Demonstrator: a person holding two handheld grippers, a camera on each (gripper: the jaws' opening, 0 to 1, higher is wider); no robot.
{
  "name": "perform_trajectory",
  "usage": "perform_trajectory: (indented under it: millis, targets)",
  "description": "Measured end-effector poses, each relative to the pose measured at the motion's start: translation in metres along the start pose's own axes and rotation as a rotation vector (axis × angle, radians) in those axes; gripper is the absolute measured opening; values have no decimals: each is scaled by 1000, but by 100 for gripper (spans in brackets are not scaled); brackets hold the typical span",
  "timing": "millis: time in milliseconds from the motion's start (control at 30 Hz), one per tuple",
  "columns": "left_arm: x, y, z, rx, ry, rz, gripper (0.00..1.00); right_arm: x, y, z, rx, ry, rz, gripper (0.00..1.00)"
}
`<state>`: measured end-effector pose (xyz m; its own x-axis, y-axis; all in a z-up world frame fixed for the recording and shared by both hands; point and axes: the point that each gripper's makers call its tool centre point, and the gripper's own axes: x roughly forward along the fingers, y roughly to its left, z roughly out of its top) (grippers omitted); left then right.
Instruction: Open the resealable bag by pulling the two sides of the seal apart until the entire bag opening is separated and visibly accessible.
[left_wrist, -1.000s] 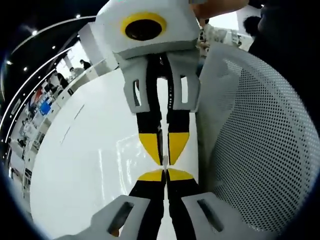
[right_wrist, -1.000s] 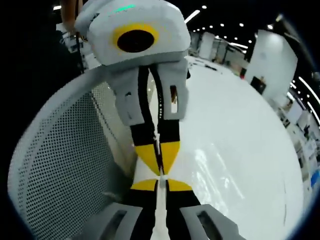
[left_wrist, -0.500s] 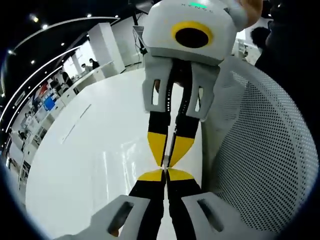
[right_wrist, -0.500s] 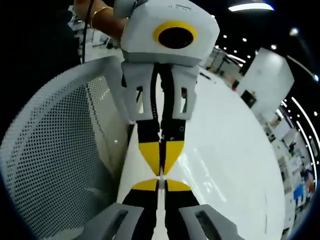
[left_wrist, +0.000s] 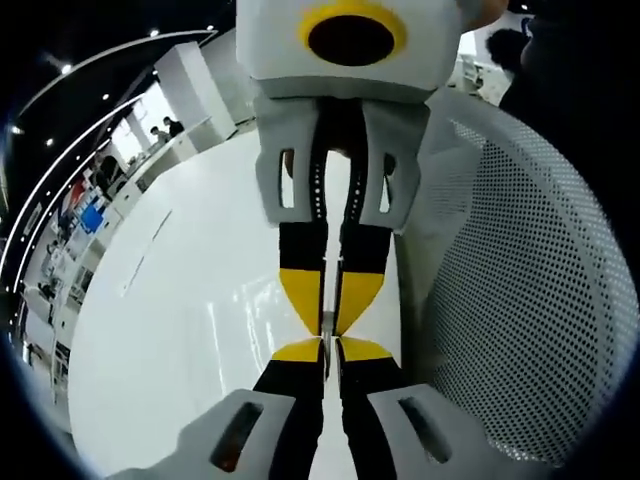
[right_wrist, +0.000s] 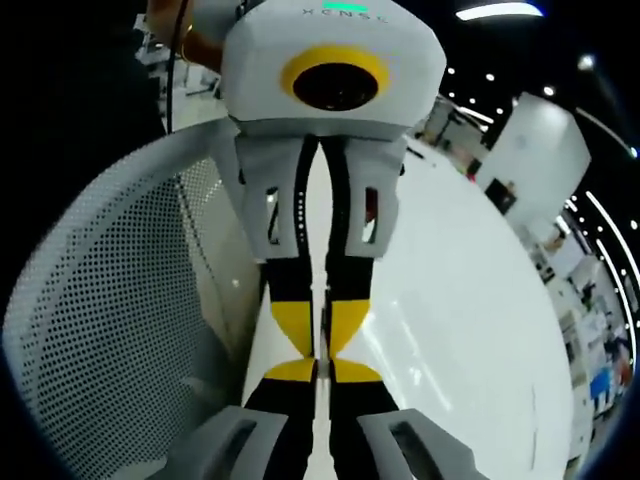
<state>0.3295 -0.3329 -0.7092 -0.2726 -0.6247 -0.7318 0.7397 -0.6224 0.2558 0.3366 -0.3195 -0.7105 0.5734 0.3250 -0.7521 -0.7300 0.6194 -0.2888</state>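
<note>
Tip to tip over a white table (left_wrist: 170, 330), both grippers have their jaws pressed together on a thin clear edge, seemingly the resealable bag (left_wrist: 327, 345); little else of it can be made out. In the left gripper view the left gripper (left_wrist: 327, 352) meets the right gripper (left_wrist: 327, 322) coming from above. A white perforated chair back (left_wrist: 520, 300) stands beside the table's edge.

Probably exhibition hall: ceiling spotlights (right_wrist: 497, 11), booths (left_wrist: 90, 205).
</note>
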Motion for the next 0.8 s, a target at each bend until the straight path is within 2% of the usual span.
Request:
perform_trajectory:
  millis: [167, 233, 433, 533, 733, 800]
  targets:
    - [1, 1, 0, 102, 29, 9, 0, 1, 0, -2, -31, 17, 1, 0]
    - [2, -1, -1, 63, 36, -7, 0, 2, 1, -3, -32, 19, 7, 0]
    - [1, 1, 1, 47, 9, -6, 0, 0, 1, -4, -25, 16, 10, 0]
    - [1, -1, 1, 19, 0, -26, 0, 0, 3, -4, -16, 7, 20, 0]
    - [-5, 0, -2, 38, -4, -31, 0, 0, 2, -10, -4, 14, 17, 0]
    - [-7, 2, -3, 22, -9, -23, 0, 0, 1, -13, -5, 24, 11, 0]
